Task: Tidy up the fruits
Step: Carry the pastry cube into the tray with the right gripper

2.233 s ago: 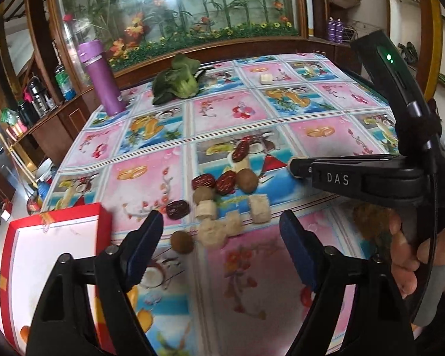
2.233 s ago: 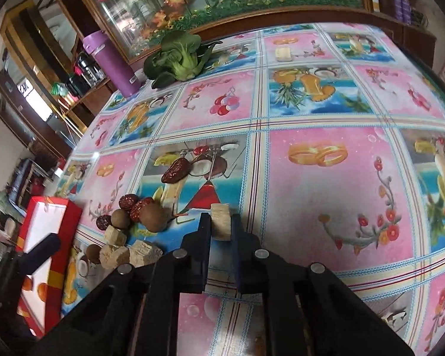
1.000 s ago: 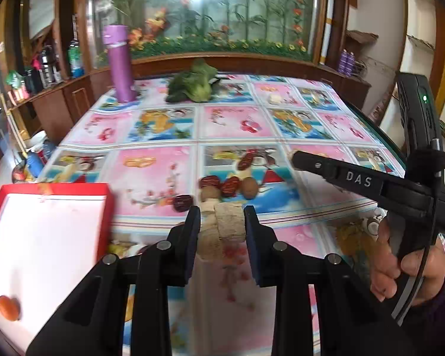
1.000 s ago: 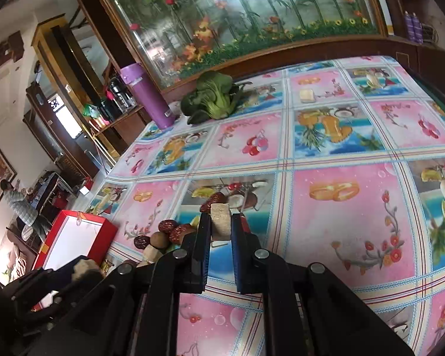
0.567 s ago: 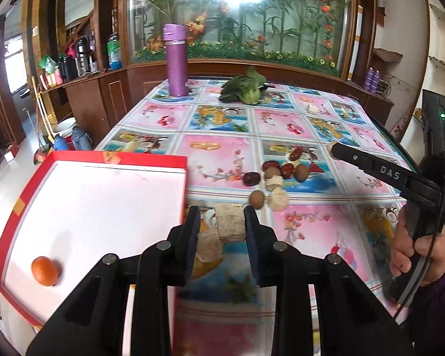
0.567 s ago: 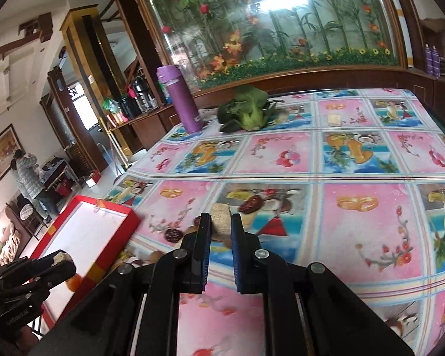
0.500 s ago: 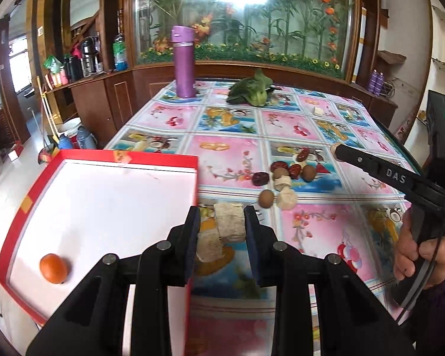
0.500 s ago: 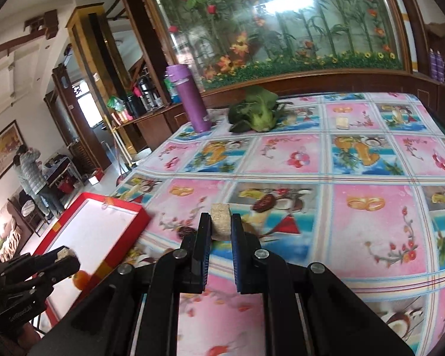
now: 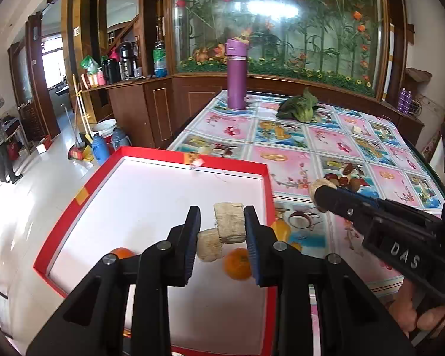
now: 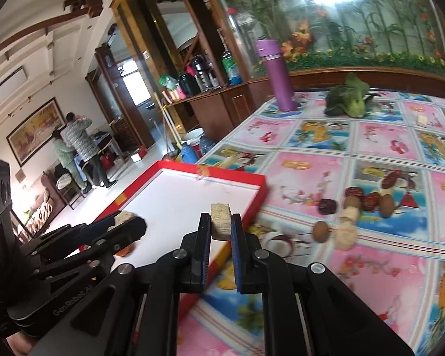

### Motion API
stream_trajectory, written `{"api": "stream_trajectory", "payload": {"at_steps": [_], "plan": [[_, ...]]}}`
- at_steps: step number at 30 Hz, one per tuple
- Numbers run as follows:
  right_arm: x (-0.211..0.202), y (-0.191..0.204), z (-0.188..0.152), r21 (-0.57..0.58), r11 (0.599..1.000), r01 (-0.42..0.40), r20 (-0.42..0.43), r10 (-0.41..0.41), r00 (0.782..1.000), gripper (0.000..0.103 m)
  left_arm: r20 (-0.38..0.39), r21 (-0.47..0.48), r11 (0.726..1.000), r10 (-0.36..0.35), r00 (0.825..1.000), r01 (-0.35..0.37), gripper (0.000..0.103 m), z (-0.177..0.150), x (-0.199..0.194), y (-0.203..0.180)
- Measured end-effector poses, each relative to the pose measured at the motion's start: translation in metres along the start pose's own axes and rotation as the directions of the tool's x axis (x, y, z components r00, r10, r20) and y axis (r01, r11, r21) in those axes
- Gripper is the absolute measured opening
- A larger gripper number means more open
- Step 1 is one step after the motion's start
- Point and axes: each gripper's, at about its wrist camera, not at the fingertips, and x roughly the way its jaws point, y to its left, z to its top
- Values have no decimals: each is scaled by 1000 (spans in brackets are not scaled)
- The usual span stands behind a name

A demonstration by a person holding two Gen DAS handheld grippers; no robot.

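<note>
A: Left wrist: left gripper [image 9: 222, 231] over the red tray [image 9: 175, 164], clamped on two pale chunks side by side. Bigger chunk [image 9: 230, 226] against the right pad, smaller chunk [image 9: 209, 247] against the left pad, both pinched between the jaws above the tray's white floor.

B: What's already in the tray?

A: Two mandarins. One [image 9: 236, 267] just under the right finger, another mandarin [image 9: 120, 252] partly hidden behind the left finger. Can't tell whether the chunks touch the tray floor.

B: Right side?

A: Right wrist: right gripper [image 10: 221, 228] closed on a single pale chunk [image 10: 220, 221], held upright between the pads, over the tablecloth [image 10: 379, 290] just beside the tray's near corner, not inside it. In the left wrist view the right gripper's tip sits just past the tray's right wall, with the person's hand [image 9: 409, 314] on the handle.

B: Rest of the fruit?

A: On the table, well apart from the tray: red dates [image 10: 370, 200], a dark date [image 10: 327, 206], two brown round fruits [image 10: 321, 231], two more pale chunks [image 10: 345, 233]. Purple flask [image 10: 277, 74] and leafy greens [image 10: 350, 102] at the far end.
</note>
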Motion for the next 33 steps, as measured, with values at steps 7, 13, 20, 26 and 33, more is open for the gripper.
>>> {"api": "stream_trajectory", "payload": {"at_steps": [7, 13, 20, 26, 33], "plan": [[17, 32, -5, -50, 998, -26, -23, 25, 999, 11, -3, -26, 999, 41, 999, -41, 32, -5, 0, 24], [34, 43, -3, -67, 997, -25, -46, 22, 999, 11, -9, -55, 995, 88, 996, -89, 32, -3, 3, 59], [73, 53, 8, -49, 998, -35, -154, 28, 988, 11, -66, -105, 973, 201, 977, -208, 32, 8, 21, 120], [100, 64, 3, -47, 999, -19, -258, 6, 966, 11, -168, -148, 955, 231, 958, -257, 32, 3, 46, 148], [107, 66, -9, -61, 998, 10, -308, -28, 951, 11, -254, -157, 953, 213, 943, -258, 32, -9, 67, 154]]}}
